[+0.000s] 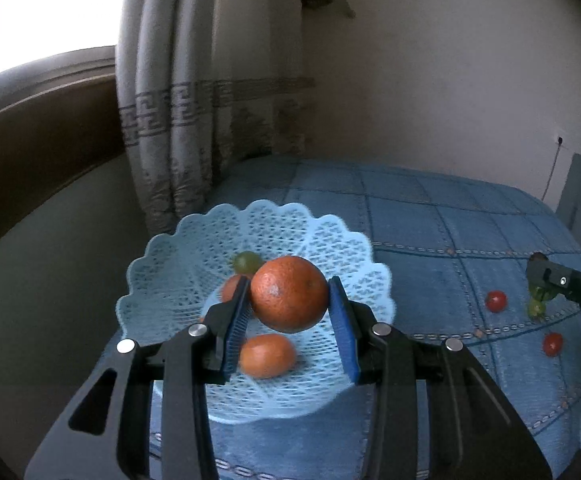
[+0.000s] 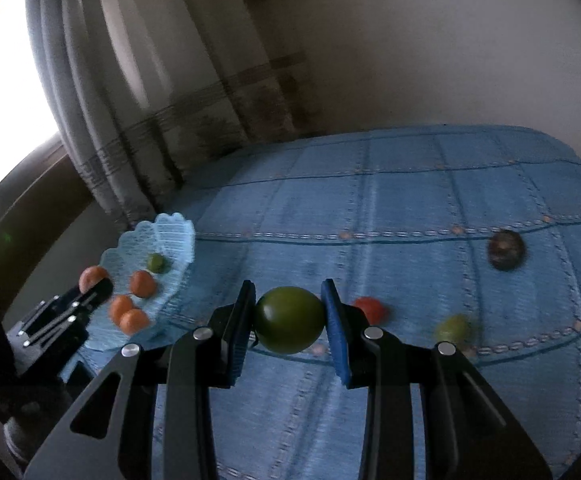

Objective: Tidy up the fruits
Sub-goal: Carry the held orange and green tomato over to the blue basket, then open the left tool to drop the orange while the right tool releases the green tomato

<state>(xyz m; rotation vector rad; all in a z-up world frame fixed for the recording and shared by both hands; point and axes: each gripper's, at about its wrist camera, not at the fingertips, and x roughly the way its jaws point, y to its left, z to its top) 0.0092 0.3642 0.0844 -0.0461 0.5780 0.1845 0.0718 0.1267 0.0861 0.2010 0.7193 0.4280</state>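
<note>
Over the lace-patterned blue basket point(image 1: 178, 280) at the left corner of the blue quilted bed point(image 1: 450, 216), my left tongs point(image 1: 288, 300) hold an orange point(image 1: 289, 294); the left blue pad point(image 1: 236, 324) presses its side, while the right pad sits so close that I cannot tell whether it touches. The fruit hangs above the basket's middle. Below it lie a smaller orange point(image 1: 267, 355), another orange point(image 1: 232, 286) half hidden behind the left pad, and a green fruit point(image 1: 246, 261) farther back. My right tongs point(image 2: 289, 320) pinch a round green fruit point(image 2: 289, 319) squarely between both pads, raised over the bed and well right of the basket point(image 2: 170, 232). On the quilt beyond them rest a red fruit point(image 2: 371, 309) just right of the tongs, a blurred yellow-green fruit point(image 2: 452, 329) farther right, and a dark round fruit point(image 2: 506, 255) near the far edge. A patterned curtain point(image 1: 170, 112) hangs behind the bed.
</note>
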